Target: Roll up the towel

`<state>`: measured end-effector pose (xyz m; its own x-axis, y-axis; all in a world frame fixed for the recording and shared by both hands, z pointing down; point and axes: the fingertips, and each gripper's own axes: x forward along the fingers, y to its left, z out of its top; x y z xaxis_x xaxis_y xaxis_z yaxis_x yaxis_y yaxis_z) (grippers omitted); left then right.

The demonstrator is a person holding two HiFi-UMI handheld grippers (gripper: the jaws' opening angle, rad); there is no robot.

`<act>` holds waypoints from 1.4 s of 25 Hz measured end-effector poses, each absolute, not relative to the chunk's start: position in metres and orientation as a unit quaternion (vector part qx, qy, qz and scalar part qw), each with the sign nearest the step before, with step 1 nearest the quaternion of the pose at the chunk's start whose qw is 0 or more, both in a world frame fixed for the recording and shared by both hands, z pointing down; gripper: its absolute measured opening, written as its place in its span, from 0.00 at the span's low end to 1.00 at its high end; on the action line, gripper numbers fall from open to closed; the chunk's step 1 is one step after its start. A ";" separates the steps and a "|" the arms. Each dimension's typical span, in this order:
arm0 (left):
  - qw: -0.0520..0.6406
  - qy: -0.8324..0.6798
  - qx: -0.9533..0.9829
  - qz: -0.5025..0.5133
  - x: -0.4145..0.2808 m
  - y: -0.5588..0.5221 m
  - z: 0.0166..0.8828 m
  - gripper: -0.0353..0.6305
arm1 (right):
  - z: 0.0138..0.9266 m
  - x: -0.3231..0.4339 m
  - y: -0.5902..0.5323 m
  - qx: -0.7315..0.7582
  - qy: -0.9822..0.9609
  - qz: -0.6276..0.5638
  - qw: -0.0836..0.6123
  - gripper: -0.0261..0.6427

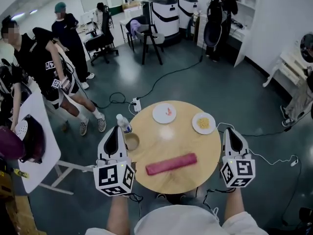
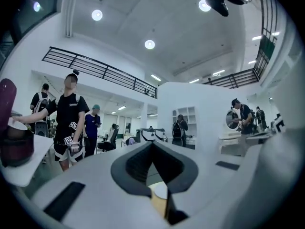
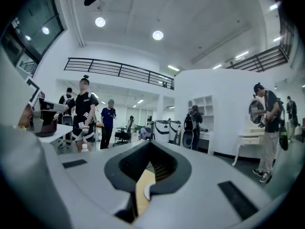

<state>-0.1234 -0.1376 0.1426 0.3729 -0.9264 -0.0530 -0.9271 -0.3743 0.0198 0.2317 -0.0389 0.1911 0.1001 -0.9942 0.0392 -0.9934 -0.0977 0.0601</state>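
Held left gripper (image 1: pixel 116 129) and right gripper (image 1: pixel 230 131) level at either side of round wooden table (image 1: pixel 172 140), each with jaws pressed together on nothing. Had red towel (image 1: pixel 171 164) lying rolled up on the table's near part, between the two grippers and touching neither. Had white plate (image 1: pixel 164 113) and plate of yellow food (image 1: pixel 204 123) farther back, plastic water bottle (image 1: pixel 123 124) at the left rim, small round bowl (image 1: pixel 131 142) just beside the left gripper.

Left hand-held gripper (image 1: pixel 116 129) and right hand-held gripper (image 1: pixel 229 130) closed.
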 end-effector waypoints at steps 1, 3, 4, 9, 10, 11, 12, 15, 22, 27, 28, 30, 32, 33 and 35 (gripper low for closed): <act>0.008 0.562 -0.827 0.030 -0.126 -0.135 0.143 0.06 | 0.190 0.232 -0.035 0.748 -0.663 -0.008 0.028 0.04; 0.012 0.566 -0.824 0.031 -0.130 -0.131 0.146 0.06 | 0.190 0.232 -0.029 0.760 -0.649 -0.012 0.021 0.04; 0.013 0.568 -0.822 0.029 -0.131 -0.130 0.148 0.06 | 0.190 0.232 -0.028 0.764 -0.645 -0.013 0.021 0.04; 0.004 0.574 -0.819 0.013 -0.137 -0.129 0.161 0.06 | 0.188 0.226 -0.028 0.766 -0.642 -0.010 0.028 0.04; 0.004 0.573 -0.819 0.012 -0.137 -0.128 0.162 0.06 | 0.188 0.225 -0.028 0.766 -0.642 -0.010 0.032 0.04; 0.004 0.572 -0.820 0.012 -0.136 -0.128 0.162 0.06 | 0.187 0.224 -0.029 0.766 -0.642 -0.009 0.034 0.04; 0.004 0.570 -0.821 0.012 -0.135 -0.127 0.163 0.06 | 0.187 0.224 -0.029 0.767 -0.641 -0.010 0.036 0.04; 0.001 0.565 -0.825 0.013 -0.128 -0.126 0.165 0.06 | 0.184 0.227 -0.026 0.772 -0.634 -0.020 0.044 0.04; -0.006 0.563 -0.826 0.005 -0.123 -0.122 0.175 0.06 | 0.187 0.227 -0.022 0.770 -0.635 -0.023 0.052 0.04; -0.007 0.564 -0.826 -0.003 -0.116 -0.121 0.174 0.06 | 0.184 0.232 -0.024 0.767 -0.640 -0.022 0.054 0.04; -0.007 0.563 -0.826 -0.004 -0.116 -0.120 0.174 0.06 | 0.184 0.232 -0.024 0.766 -0.640 -0.022 0.054 0.04; -0.006 0.563 -0.826 -0.005 -0.115 -0.120 0.174 0.06 | 0.184 0.232 -0.024 0.765 -0.642 -0.023 0.054 0.04; -0.006 0.564 -0.826 -0.005 -0.112 -0.121 0.173 0.06 | 0.184 0.233 -0.025 0.763 -0.643 -0.023 0.056 0.04; -0.006 0.564 -0.826 -0.006 -0.111 -0.121 0.174 0.06 | 0.185 0.234 -0.026 0.763 -0.644 -0.022 0.057 0.04; -0.008 0.564 -0.826 -0.007 -0.110 -0.120 0.176 0.06 | 0.188 0.234 -0.024 0.763 -0.644 -0.019 0.059 0.04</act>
<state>-0.1095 -0.1205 0.1759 0.3645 -0.9310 0.0203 -0.9312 -0.3645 0.0043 0.2341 -0.0242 0.1884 0.1702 -0.9843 0.0465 -0.9798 -0.1640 0.1144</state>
